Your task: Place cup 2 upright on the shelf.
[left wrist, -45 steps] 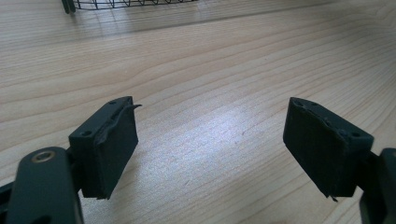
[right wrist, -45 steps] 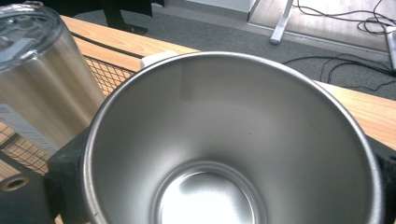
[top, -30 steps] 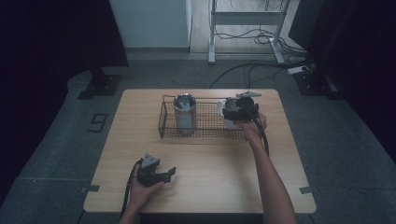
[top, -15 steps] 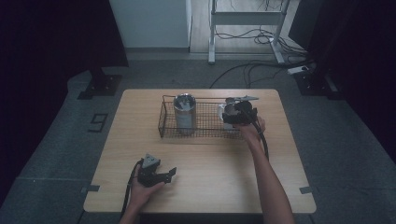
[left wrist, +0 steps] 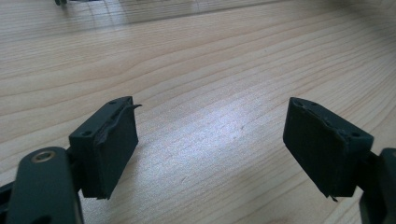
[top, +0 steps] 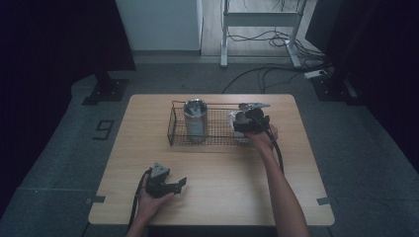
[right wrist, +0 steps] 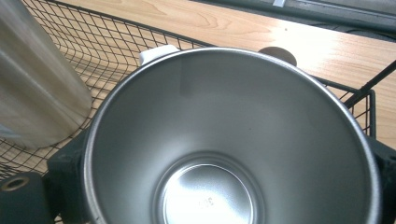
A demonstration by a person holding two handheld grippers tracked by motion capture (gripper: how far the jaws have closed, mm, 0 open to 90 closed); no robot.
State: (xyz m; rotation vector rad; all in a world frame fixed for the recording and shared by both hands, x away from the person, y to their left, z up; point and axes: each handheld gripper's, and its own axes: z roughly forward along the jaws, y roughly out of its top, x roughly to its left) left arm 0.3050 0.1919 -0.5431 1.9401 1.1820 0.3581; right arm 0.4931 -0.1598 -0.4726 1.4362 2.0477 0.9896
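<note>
The right hand-held gripper (top: 245, 122) is clamped on a shiny steel cup (right wrist: 233, 140), holding it at the right end of the black wire basket (top: 178, 133) on the light wooden tabletop (top: 232, 182). A taller steel tumbler (top: 195, 120) stands inside the basket's left part. The left hand-held gripper (left wrist: 210, 144) rests near the tabletop's front edge, jaws apart and empty.

Desk (top: 222, 192): pale wood, fine lengthwise grain. Wire basket (top: 174, 129): dark mesh, diamond pattern. Tall cup (top: 195, 121) at 9 o'clock in the basket: brushed silver. Second cup (right wrist: 233, 140): silver inside, white outside. Both grippers: matte black. Floor (top: 59, 148): grey.
</note>
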